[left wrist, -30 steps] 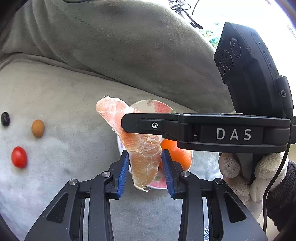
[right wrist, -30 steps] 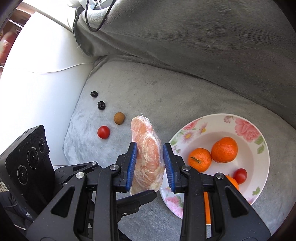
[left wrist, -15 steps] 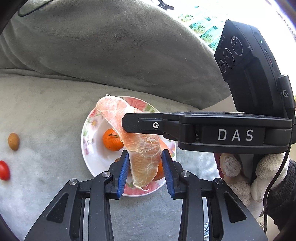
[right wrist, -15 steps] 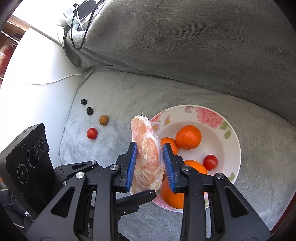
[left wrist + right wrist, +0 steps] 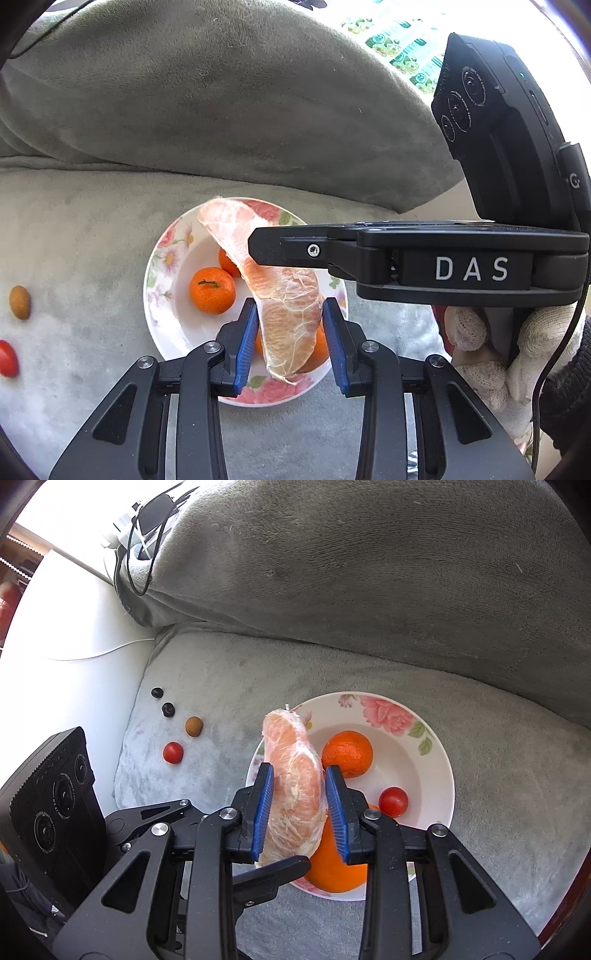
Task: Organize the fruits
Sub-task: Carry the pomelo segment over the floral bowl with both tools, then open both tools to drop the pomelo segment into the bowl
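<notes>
**Item: pomelo segment, in transit, now over the plate**

- Pomelo segment [image 5: 293, 794]: peeled, pale pink-orange, membrane intact. Held up off the cushion, above the near-left part of the floral plate [image 5: 439, 775]. A second ago it hung over bare cushion with the plate off to the right; half a second ago it reached the rim. It is now over the dish.
- Right gripper [image 5: 299, 810]: blue pads pressed on both flanks of the segment, narrowly parted by its thickness alone.
- Left gripper [image 5: 290, 345]: pads flank the segment's lower end; the left pad touches it, and a sliver of gap shows at the right pad. Whether it bears any load, I cannot tell.
- Plate contents: mandarin [image 5: 347, 753], cherry tomato [image 5: 393, 802], large orange [image 5: 334, 871] at the near rim, under the segment.
- Still on the grey cushion [image 5: 498, 812], well left of the plate: red tomato [image 5: 173, 752], brown longan-like fruit [image 5: 194, 726], two dark berries [image 5: 168, 709].

Assessment: carry stage essentially done; lowering and release look next. Free space lies toward the plate centre. Four loose fruits remain.
</notes>
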